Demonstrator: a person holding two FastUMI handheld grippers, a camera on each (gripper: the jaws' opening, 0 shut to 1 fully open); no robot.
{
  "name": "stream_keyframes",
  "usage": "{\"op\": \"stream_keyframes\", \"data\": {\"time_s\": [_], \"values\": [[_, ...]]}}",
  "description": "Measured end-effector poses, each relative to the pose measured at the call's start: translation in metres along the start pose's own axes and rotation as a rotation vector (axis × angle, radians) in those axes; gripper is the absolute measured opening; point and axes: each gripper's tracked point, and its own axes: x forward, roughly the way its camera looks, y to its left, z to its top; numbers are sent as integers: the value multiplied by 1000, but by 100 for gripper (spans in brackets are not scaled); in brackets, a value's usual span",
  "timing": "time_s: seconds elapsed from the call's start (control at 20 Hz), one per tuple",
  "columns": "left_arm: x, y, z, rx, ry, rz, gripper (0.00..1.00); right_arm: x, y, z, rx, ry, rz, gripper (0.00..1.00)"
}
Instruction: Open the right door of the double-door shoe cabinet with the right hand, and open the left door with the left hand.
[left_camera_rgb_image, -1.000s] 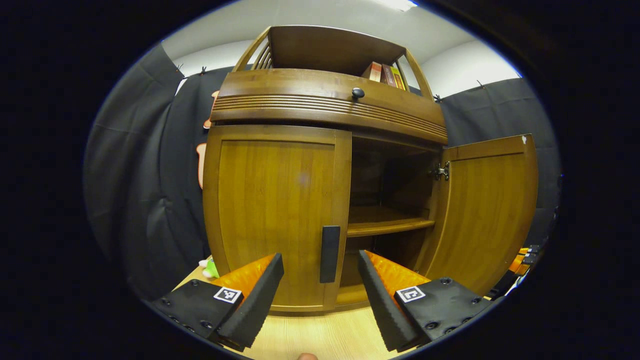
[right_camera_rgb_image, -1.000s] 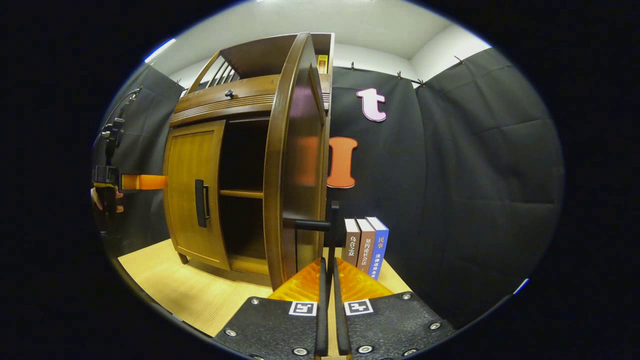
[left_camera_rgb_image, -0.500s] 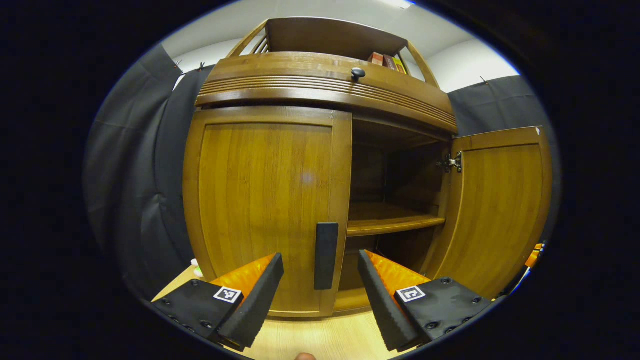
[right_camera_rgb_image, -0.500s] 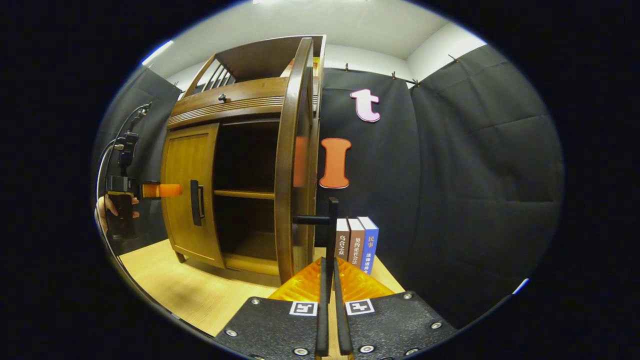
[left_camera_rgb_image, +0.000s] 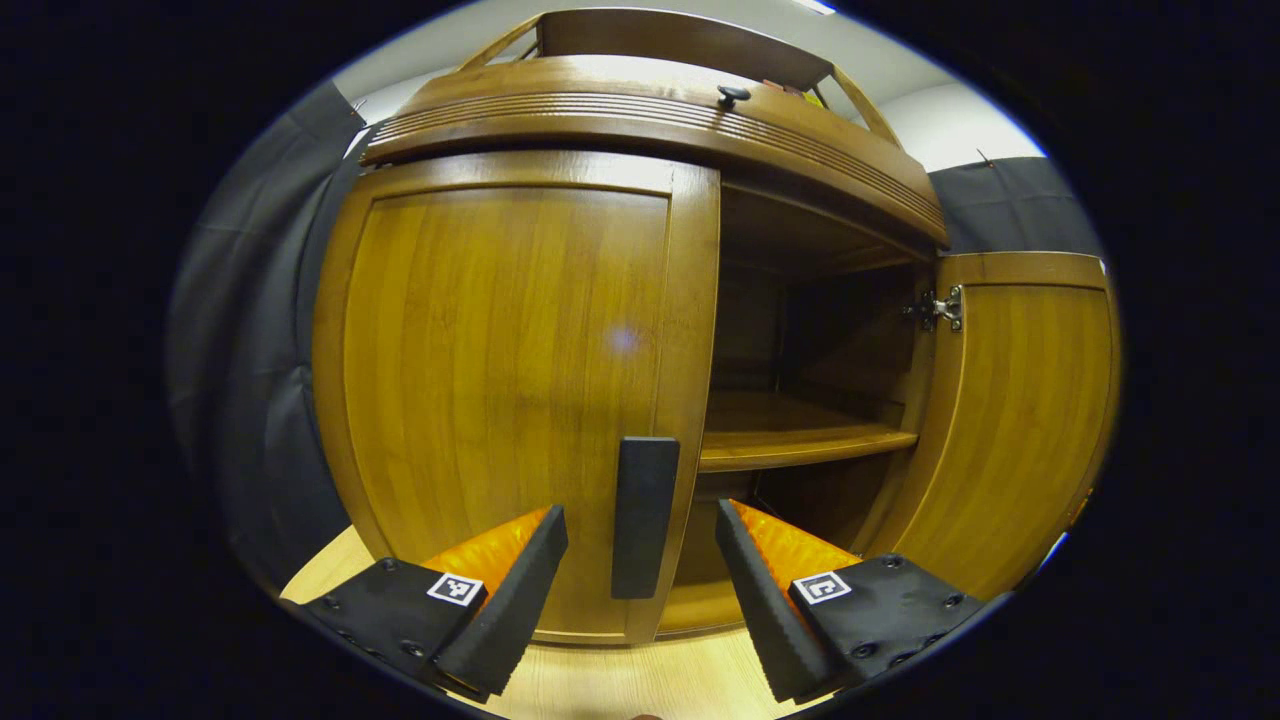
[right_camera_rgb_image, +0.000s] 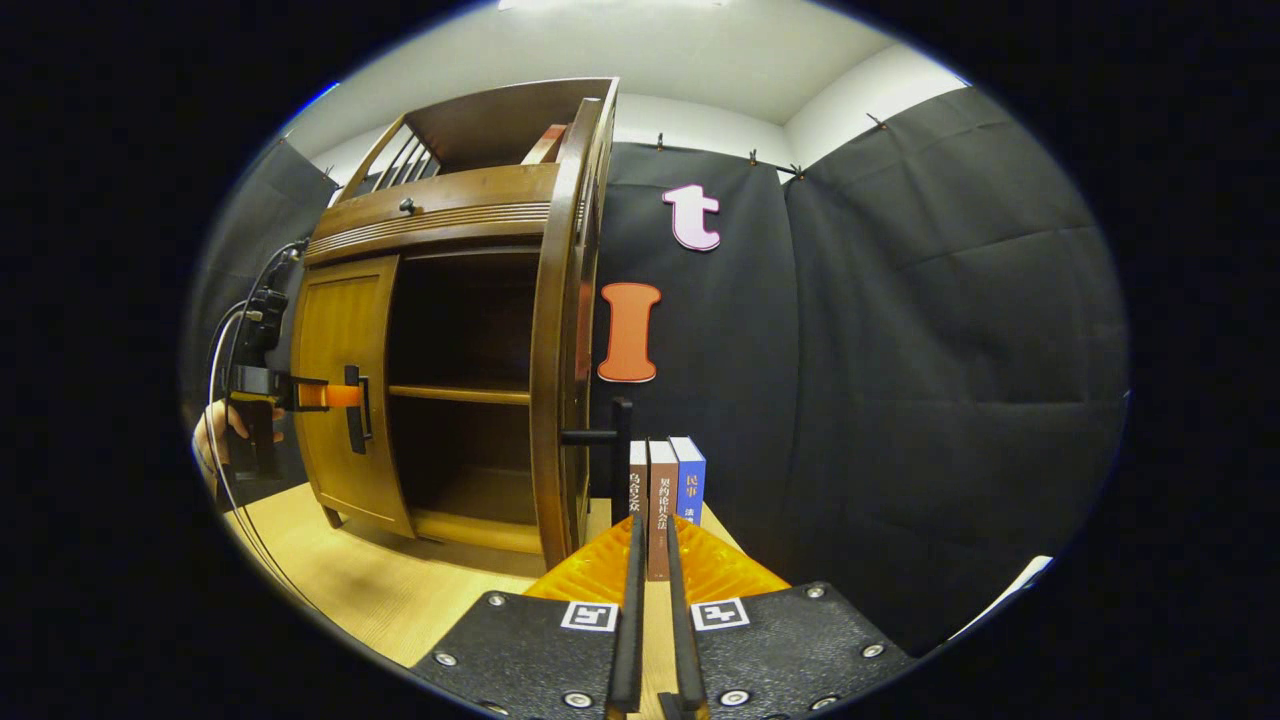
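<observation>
Wooden left door sits shut ahead of us; its upright handle stands between our spread left gripper fingers; our right gripper is pinched nearly closed, clear of the open right door.

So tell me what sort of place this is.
Probably a staged recording booth, not a home: black cloth hangs as walls, a wooden shoe cabinet stands on a pale tabletop, and three books stand beside it.

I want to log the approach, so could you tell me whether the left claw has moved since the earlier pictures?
Yes. The left claw has advanced toward the shut left door; its handle now looms larger between the open fingers.
</observation>
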Motion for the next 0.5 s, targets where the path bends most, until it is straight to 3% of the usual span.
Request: {"op": "stream_keyframes", "data": {"time_s": [0.05,0.1,0.2,0.3,0.35,0.4,0.45,0.5], "values": [[5,1,-2,-1,6,1,95,-1,0,0,3,-1,-1,13],[8,0,-3,-1,8,2,97,-1,-2,1,4,-4,-6,29],[15,3,-1,5,4,5,95,-3,-3,3,9,-13,-9,14],[23,5,0,10,-7,12,95,-5,-4,6,23,-20,-10,29],[26,4,0,13,-11,12,95,-6,-6,7,28,-24,-15,29],[29,6,0,16,-15,16,89,-7,-9,8,29,-25,-22,22],[33,8,-1,20,-16,24,88,-7,-12,8,29,-23,-32,34],[36,10,-1,28,-15,32,88,-7,-14,7,30,-23,-40,32]]}}
